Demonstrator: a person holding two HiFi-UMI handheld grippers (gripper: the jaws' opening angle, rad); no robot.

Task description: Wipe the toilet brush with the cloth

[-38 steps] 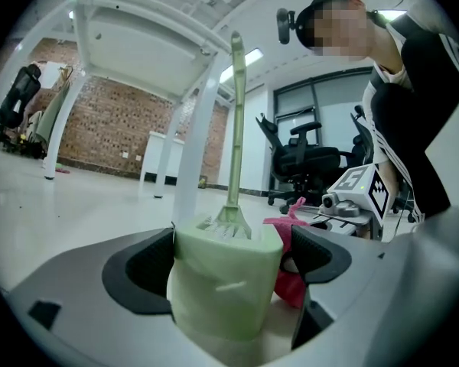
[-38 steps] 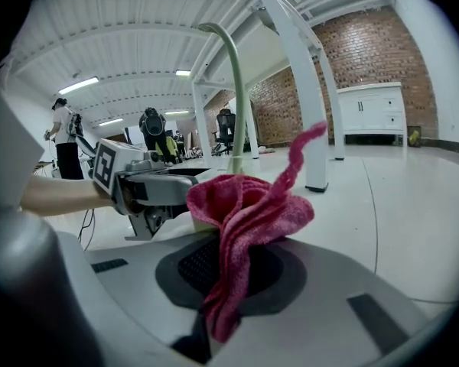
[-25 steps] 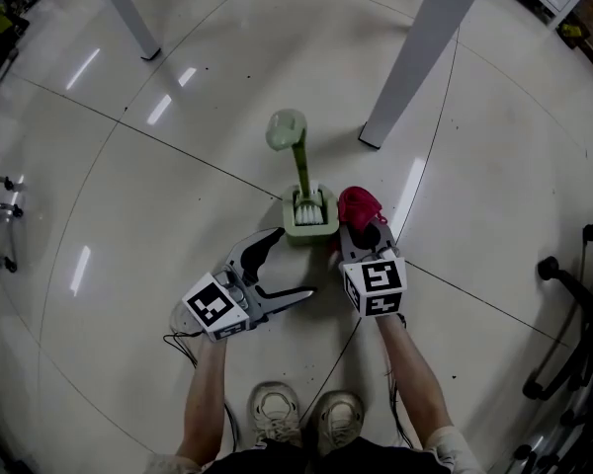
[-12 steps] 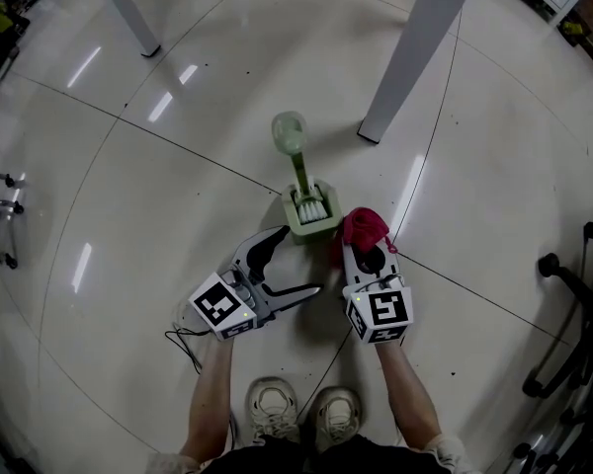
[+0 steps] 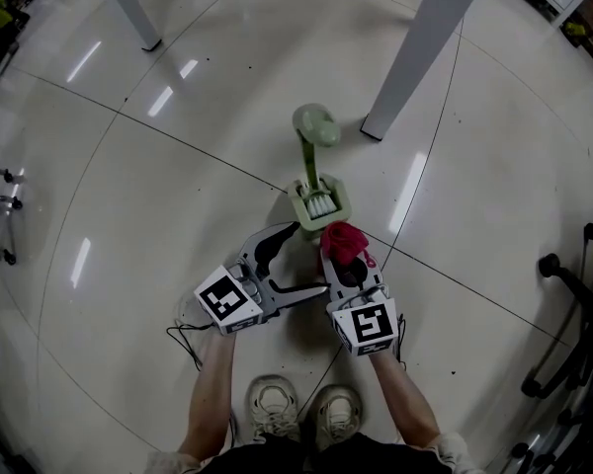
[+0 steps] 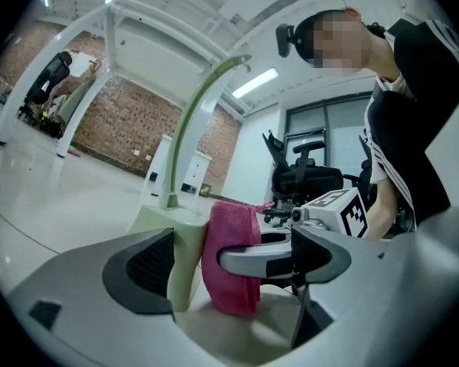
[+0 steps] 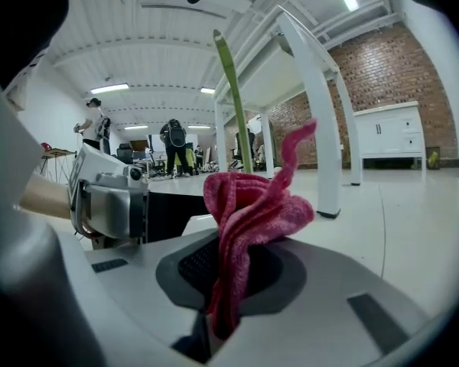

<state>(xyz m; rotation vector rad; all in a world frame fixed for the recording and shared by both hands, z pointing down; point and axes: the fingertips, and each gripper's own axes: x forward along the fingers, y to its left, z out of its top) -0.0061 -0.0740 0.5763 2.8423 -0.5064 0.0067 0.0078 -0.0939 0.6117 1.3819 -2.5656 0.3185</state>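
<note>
Pink cloth (image 5: 343, 240) bunches up from the right gripper (image 5: 342, 257), whose jaws are clamped tight on it; its lower folds vanish between the pads in the right gripper view. Half a second earlier the cloth hung at the right side of the brush holder (image 5: 321, 201); it now sits against the holder's near side, towards the person's shoes (image 5: 301, 413). The pale green toilet brush (image 5: 311, 156) stands in that holder on the glossy tiled floor (image 5: 178, 186), close to a white table leg (image 5: 415, 57), only the tops of its white bristles showing. The left gripper (image 5: 303, 260) lies low with jaws spread wide and gripping nothing, holder and cloth just beyond its tips. Both marker cubes carry only black-and-white squares. A mosaic patch covers the face in the left gripper view.
</note>
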